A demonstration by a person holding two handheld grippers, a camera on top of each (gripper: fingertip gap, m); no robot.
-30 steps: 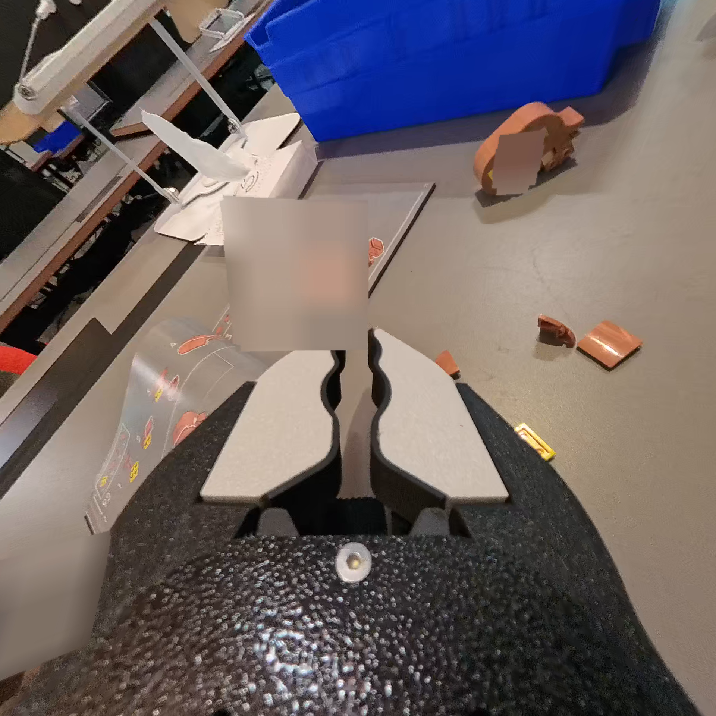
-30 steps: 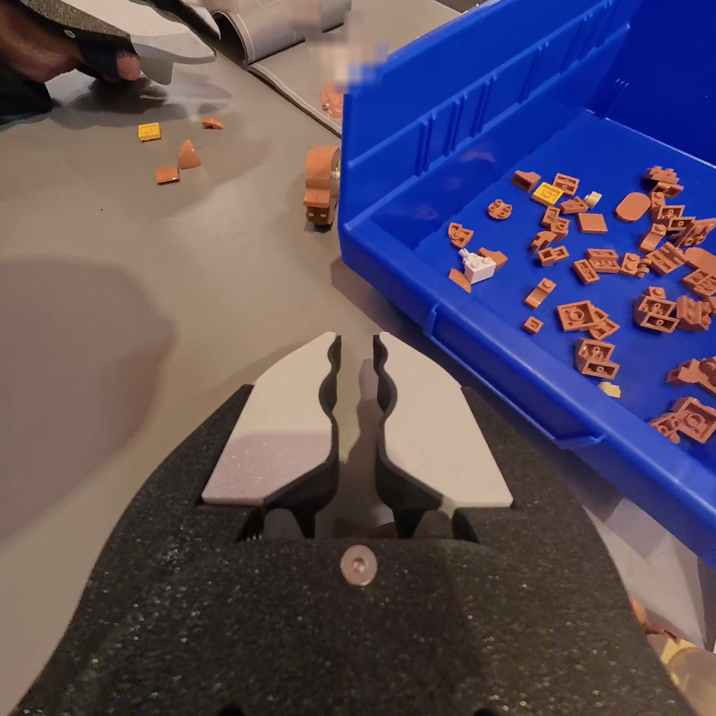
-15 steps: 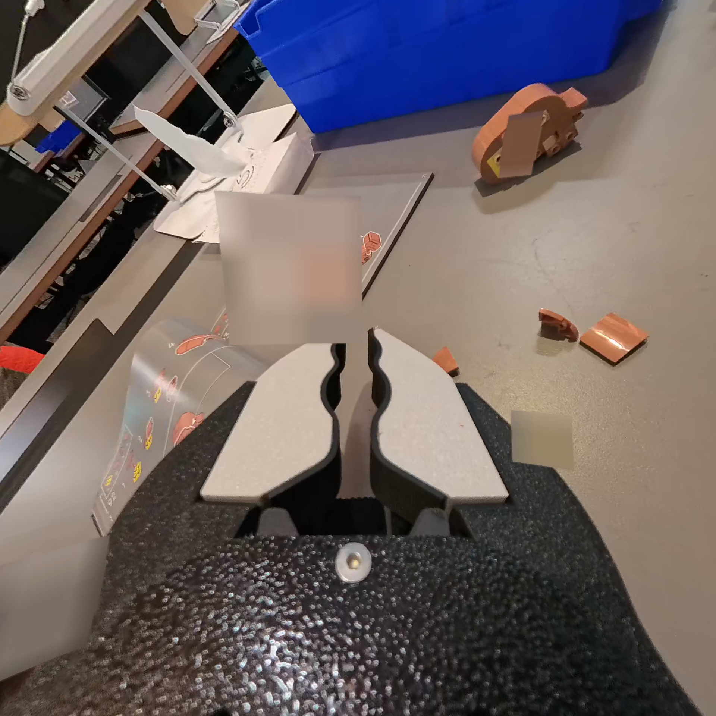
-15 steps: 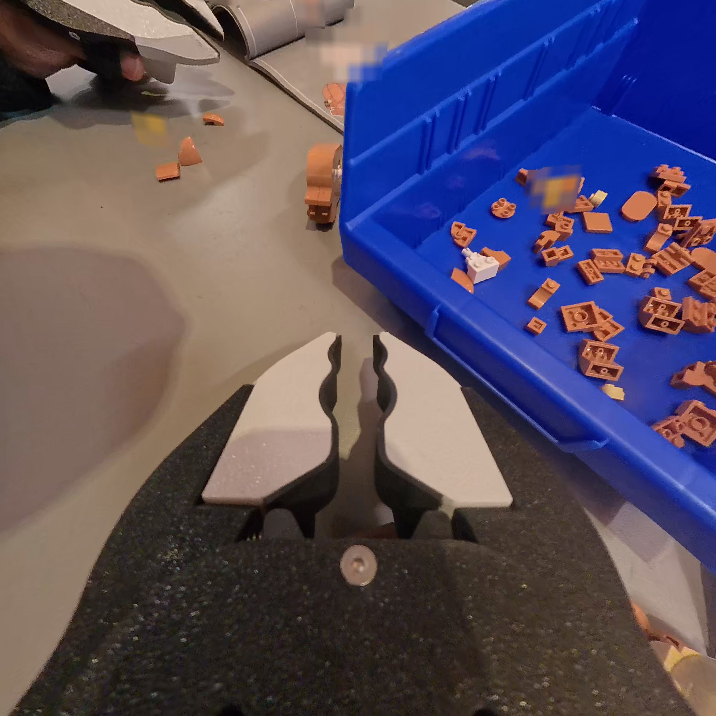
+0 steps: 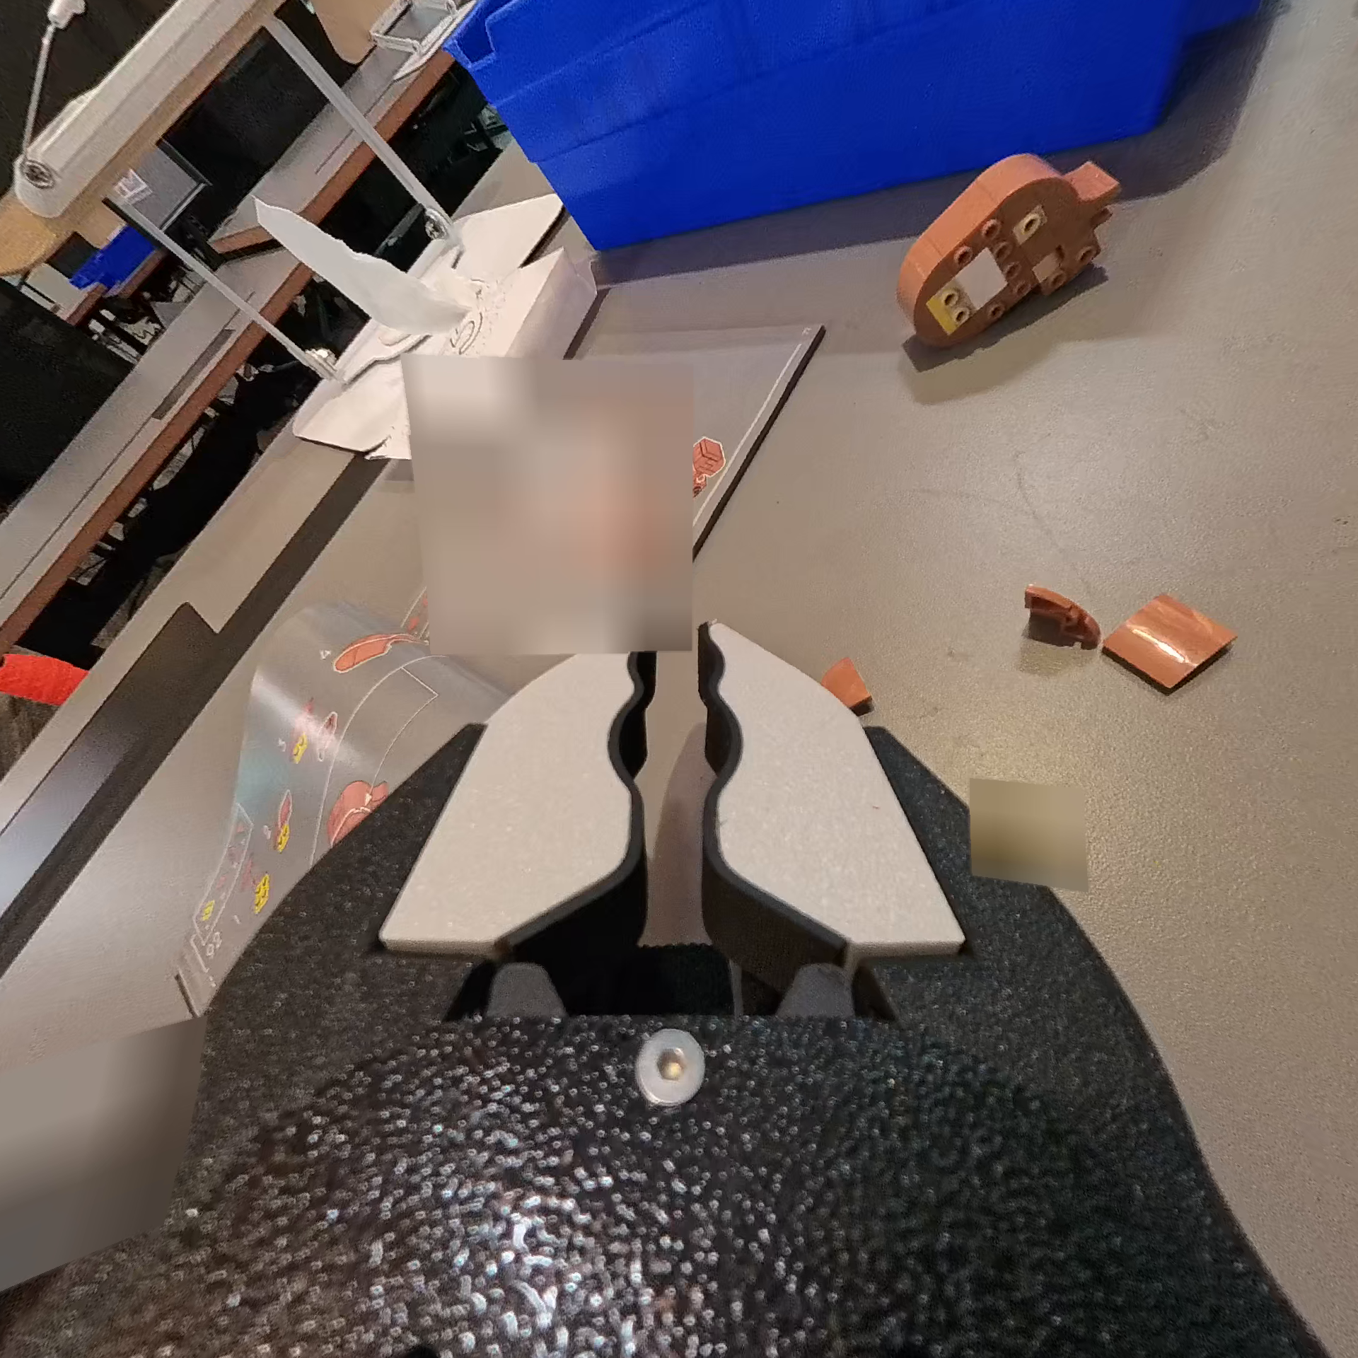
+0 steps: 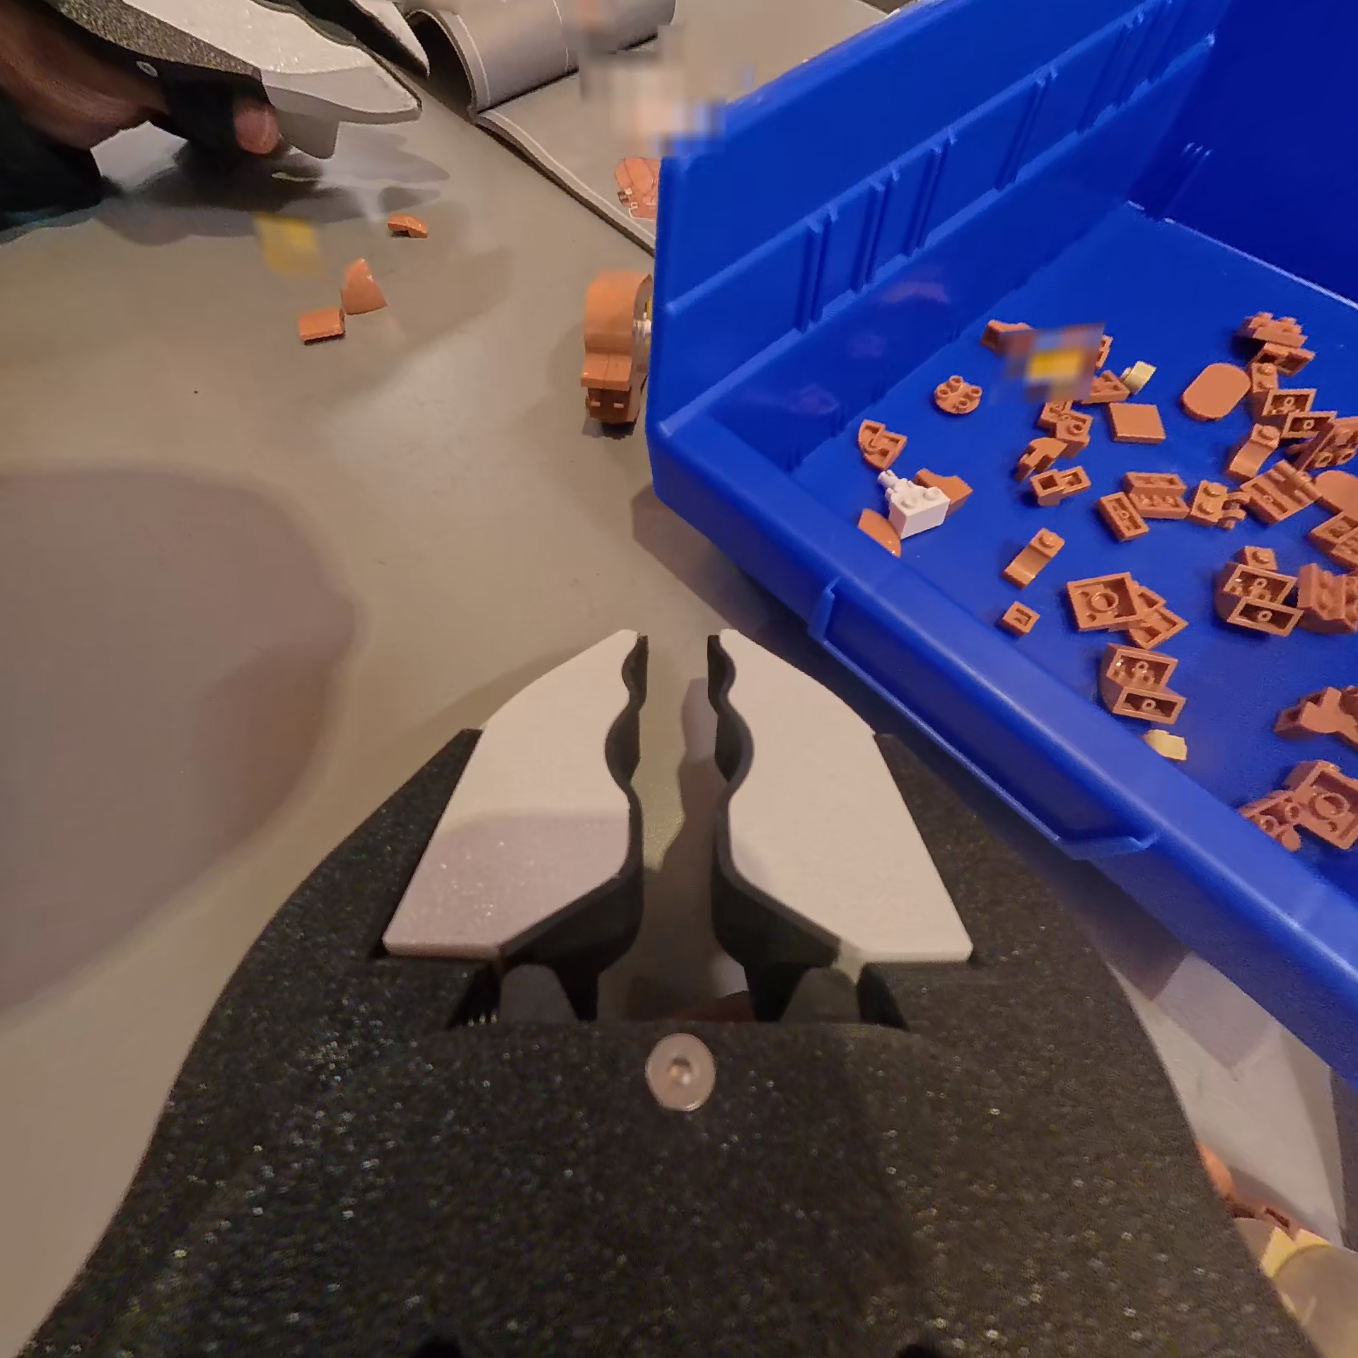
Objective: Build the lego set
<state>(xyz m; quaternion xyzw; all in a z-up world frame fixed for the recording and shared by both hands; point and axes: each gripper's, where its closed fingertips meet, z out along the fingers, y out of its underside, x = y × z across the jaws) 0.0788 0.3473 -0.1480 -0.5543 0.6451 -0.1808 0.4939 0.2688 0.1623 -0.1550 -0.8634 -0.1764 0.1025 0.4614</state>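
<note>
Currently I hold both grippers, left point(image 5: 672, 647) and right point(image 6: 677, 647), slightly parted with nothing between the pads, over the grey table point(image 6: 367, 514); nearest loose brown wedge piece point(image 5: 849, 683) lies just beside my left fingertip, blue bin point(image 6: 955, 624) near my right.

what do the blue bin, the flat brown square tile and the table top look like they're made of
Bin: moulded plastic by the look, with ribbed walls and a soft sheen. Square tile: glossy hard plastic, since it throws a bright streak of light. Table: smooth matt grey surface with faint scuffs, perhaps laminate or coated board; the look leaves it open.
</note>
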